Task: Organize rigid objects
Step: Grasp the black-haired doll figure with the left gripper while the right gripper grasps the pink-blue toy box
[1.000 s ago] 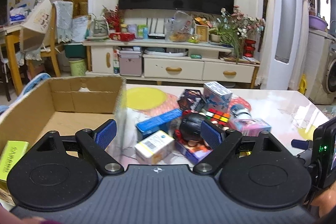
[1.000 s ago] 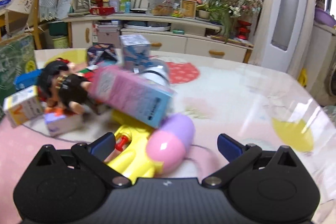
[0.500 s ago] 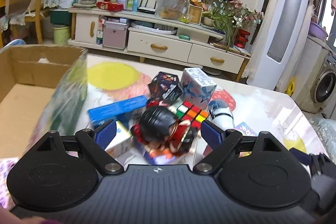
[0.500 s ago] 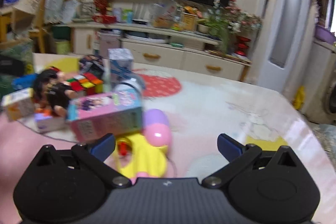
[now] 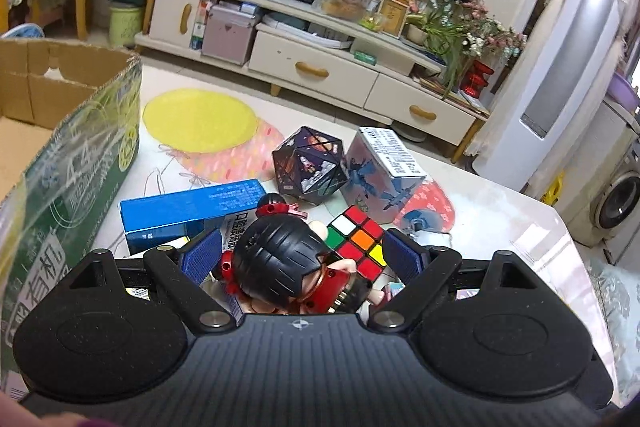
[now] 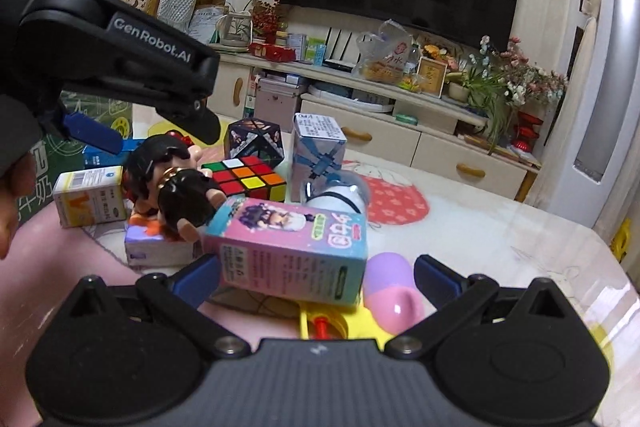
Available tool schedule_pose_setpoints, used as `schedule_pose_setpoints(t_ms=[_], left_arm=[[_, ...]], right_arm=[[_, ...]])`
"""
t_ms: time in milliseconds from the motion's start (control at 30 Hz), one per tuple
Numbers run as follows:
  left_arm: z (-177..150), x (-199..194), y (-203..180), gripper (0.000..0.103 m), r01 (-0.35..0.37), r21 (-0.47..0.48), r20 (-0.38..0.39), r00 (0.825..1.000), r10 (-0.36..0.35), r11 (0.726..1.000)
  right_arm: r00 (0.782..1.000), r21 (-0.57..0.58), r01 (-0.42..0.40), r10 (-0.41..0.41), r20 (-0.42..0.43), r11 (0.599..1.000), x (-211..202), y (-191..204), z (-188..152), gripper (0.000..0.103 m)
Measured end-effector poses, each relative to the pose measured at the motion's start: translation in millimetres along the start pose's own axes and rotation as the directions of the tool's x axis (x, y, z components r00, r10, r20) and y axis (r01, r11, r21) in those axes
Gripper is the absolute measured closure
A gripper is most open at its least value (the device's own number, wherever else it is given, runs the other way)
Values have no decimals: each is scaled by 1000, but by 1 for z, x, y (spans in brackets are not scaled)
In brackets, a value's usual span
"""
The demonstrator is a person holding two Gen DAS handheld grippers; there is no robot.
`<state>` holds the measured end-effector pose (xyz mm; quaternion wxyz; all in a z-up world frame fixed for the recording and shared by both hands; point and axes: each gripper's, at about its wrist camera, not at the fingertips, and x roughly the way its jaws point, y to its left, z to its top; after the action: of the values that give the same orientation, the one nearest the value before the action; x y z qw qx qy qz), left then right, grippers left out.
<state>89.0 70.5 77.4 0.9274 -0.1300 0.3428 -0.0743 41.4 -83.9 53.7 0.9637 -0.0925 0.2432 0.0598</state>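
Jaws wide, pink box (image 6: 288,251) lying crosswise

The toys sit packed in one heap on the table (image 6: 500,227), leaving little room between them. The doll (image 5: 280,263) fills most of the gap between the left gripper (image 5: 300,259) fingers, with the colour cube (image 5: 356,243) pressed against its right side and the blue box (image 5: 192,205) close on its left. The cardboard box (image 5: 80,163) walls off the left edge. The pink box (image 6: 288,251) lies across the right gripper (image 6: 316,277) opening, the purple and pink toy (image 6: 394,297) beside it. To the right the tabletop lies bare and open.
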Motion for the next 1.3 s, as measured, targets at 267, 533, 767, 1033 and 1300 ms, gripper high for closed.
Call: schedule_pose_setpoints(t_ms=[267, 533, 767, 1033, 1300], left_arm=[[-2, 10, -2, 0, -28, -4, -24, 999, 28, 1000], [-2, 13, -8, 26, -103, 64, -12, 995, 104, 993], [-3, 9, -2, 30, -106, 78, -2, 994, 107, 991], [-8, 2, 4, 30, -93, 68, -8, 996, 94, 993], [-11, -6, 7, 31, -83, 55, -12, 996, 84, 995]], right_arm=[[998, 22, -58, 58, -18, 998, 7, 5, 1, 1], [998, 23, -60, 61, -5, 998, 11, 5, 2, 1], [999, 21, -51, 51, 0, 998, 14, 14, 2, 1], [999, 39, -32, 32, 2, 999, 14, 10, 1, 9], [999, 53, -26, 25, 23, 998, 8, 6, 3, 9]])
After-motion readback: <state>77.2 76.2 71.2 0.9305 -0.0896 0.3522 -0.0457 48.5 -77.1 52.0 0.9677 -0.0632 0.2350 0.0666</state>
